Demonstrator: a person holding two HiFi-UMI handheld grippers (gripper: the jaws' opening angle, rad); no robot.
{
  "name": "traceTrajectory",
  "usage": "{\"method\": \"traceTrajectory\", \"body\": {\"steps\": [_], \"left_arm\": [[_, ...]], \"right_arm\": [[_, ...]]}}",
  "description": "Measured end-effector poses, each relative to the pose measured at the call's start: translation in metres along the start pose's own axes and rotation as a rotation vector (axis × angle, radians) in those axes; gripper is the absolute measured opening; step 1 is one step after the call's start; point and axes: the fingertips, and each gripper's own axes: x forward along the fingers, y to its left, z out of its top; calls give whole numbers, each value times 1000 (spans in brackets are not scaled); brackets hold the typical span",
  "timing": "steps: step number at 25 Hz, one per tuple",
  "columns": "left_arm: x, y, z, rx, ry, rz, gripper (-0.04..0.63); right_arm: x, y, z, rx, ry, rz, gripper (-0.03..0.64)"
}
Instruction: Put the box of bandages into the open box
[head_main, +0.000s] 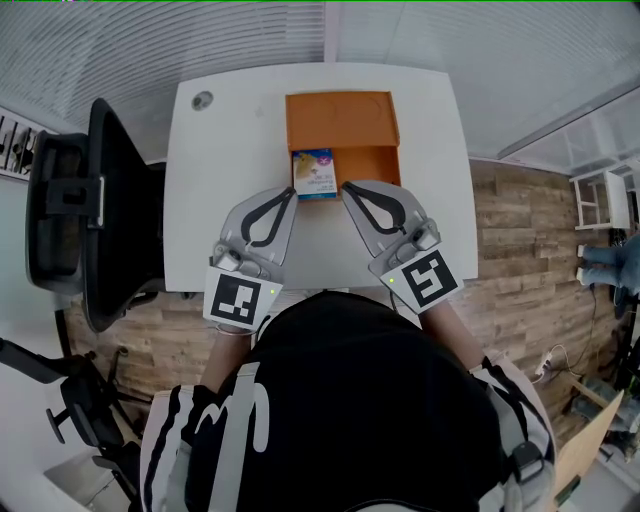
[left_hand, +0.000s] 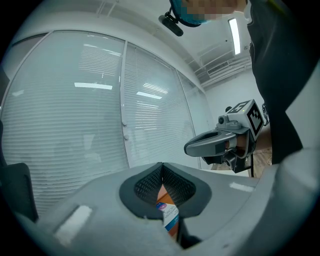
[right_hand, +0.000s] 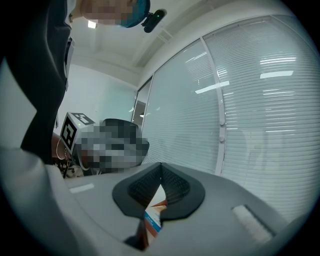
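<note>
The open orange box (head_main: 340, 125) sits at the far middle of the white table (head_main: 220, 180). A white-and-blue box of bandages (head_main: 314, 173) rests at its near left corner; I cannot tell whether it lies inside. My left gripper (head_main: 291, 193) is shut and empty, its tips just near-left of the bandage box. Just near-right of that box is my right gripper (head_main: 347, 187), also shut and empty. In the left gripper view the bandage box (left_hand: 170, 216) shows below the closed jaws, with the right gripper (left_hand: 220, 142) beyond. It also shows in the right gripper view (right_hand: 152, 218).
A black office chair (head_main: 110, 210) stands against the table's left edge. A round grommet (head_main: 202, 100) marks the table's far left corner. White blinds (head_main: 250, 35) run behind the table, and wooden floor (head_main: 530, 260) lies to the right.
</note>
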Motion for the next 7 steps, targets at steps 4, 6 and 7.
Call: {"method": "traceTrajectory", "body": {"steps": [4,6,7], "left_arm": [[1,5,-6,-12,9,8,0],[2,8,-9,-10,11,14,0],[3,10,-10,-8,12,18,0]], "right_arm": [[5,-5,-7,15,25,-6,-3],[7,-9,-8,28,27,-15,-3],[8,-11,-9,35,27,-19,-3]]}}
